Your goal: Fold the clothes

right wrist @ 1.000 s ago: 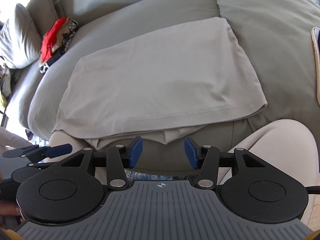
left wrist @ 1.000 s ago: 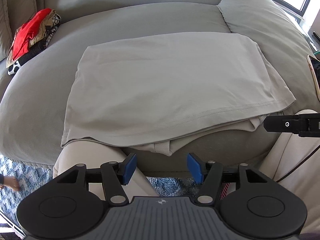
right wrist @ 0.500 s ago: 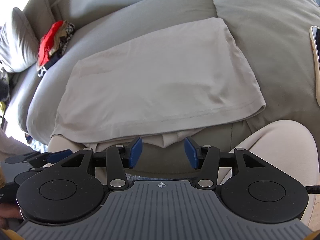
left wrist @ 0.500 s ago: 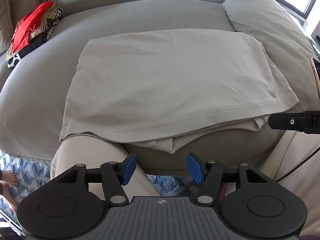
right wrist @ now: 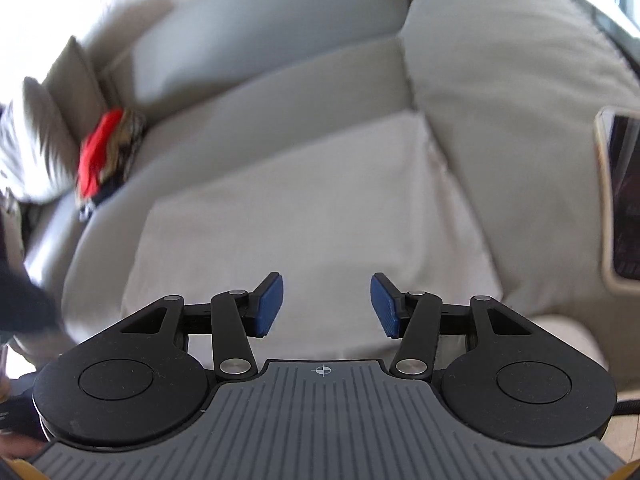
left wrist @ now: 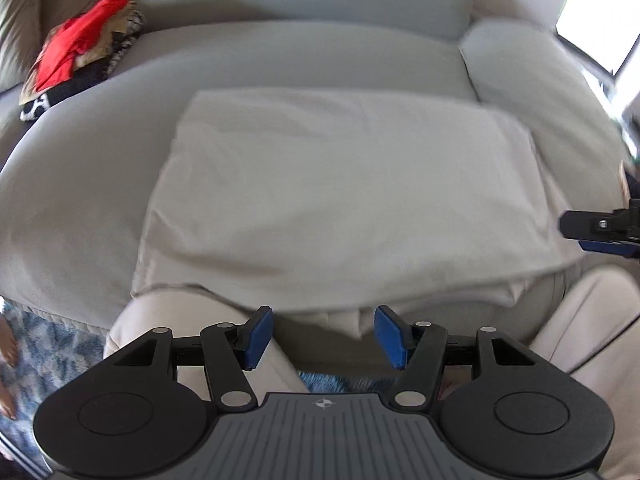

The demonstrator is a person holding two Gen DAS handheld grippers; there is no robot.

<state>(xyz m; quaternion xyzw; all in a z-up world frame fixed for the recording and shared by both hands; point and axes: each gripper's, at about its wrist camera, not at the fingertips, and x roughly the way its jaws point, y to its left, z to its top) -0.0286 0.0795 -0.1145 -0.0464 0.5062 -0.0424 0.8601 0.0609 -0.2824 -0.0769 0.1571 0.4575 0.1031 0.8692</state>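
grey sofa seat (left wrist: pixel 100 184) forms the work surface, with a patterned blue rug (left wrist: pixel 52 344) below its front edge and a bright window (left wrist: pixel 596 32) at far right; both views are blurred.

beige garment (left wrist: pixel 344 200) lies flat across the seat cushion, already folded into a broad rectangle; its near edge overhangs the seat front, with a lower layer showing under the top hem; a small stack of other clothes (left wrist: pixel 80 52), red on top, sits well apart at the far left of the seat, beside a cushion (right wrist: pixel 36 144); a phone (right wrist: pixel 618 196) rests on the sofa arm at right.

left gripper (left wrist: pixel 323 336) hangs just off the garment's near edge, jaws parted about halfway, nothing between the blue pads; they have just closed a little. right gripper (right wrist: pixel 326 306) hangs over the garment's near right portion, jaws likewise half apart and empty; its tip also shows in the left view (left wrist: pixel 600 228) beside the garment's right edge. neither touches the cloth as far as can be told.

judgement: one fold looks complete and the grippers are between grasps; the garment is not yet compact, so a further fold appears due; the next move calls for each gripper to pinch all layers at one edge together, then carry that edge across evenly without dragging the lower layer out of line.

markings: no brand, label or legible writing; only a small cross-in-circle mark on each gripper body.
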